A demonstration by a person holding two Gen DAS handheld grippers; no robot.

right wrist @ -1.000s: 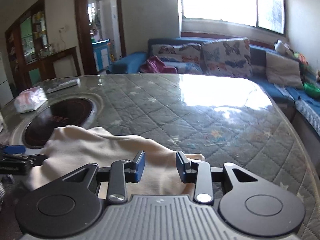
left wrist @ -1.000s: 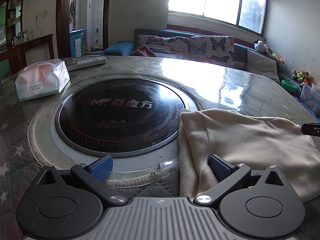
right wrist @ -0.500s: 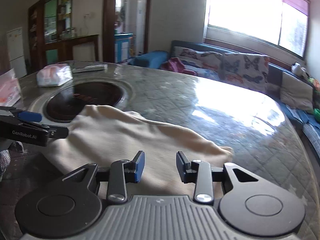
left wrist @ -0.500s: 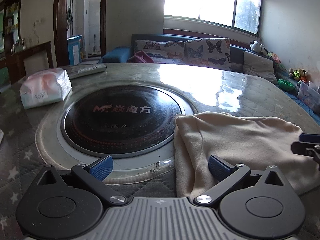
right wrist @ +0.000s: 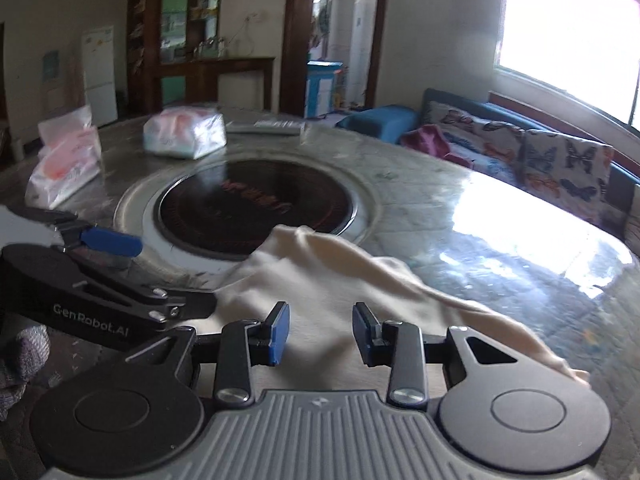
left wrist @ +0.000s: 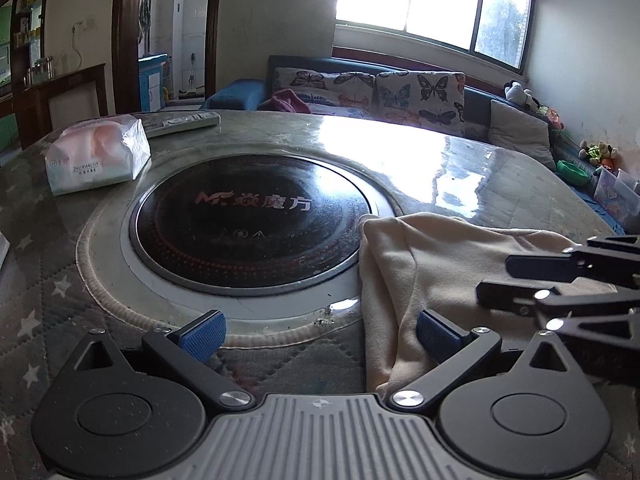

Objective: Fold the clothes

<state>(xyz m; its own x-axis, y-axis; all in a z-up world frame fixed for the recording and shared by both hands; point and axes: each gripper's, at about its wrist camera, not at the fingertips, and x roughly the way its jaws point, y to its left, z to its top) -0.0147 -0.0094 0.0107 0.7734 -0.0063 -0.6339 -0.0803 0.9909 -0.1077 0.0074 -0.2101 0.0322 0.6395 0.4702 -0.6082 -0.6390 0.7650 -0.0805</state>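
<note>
On the worktop (left wrist: 460, 152), my right tongs (right wrist: 320, 334) have swung left across the cream garment (right wrist: 344, 280); both tongs, left (left wrist: 320, 336) included, stay open, nothing gripped yet.

Soft cream-coloured fleece garment (left wrist: 460, 268) (right wrist: 340, 280), rumpled and loosely bunched, lying flat-ish on the quilted worktop (left wrist: 40, 280), one corner lapping over the rim of the round black glass hob (left wrist: 248, 220).

left gripper (left wrist: 320, 336) jaws wide, right gripper (right wrist: 320, 332) parted (narrower)
</note>
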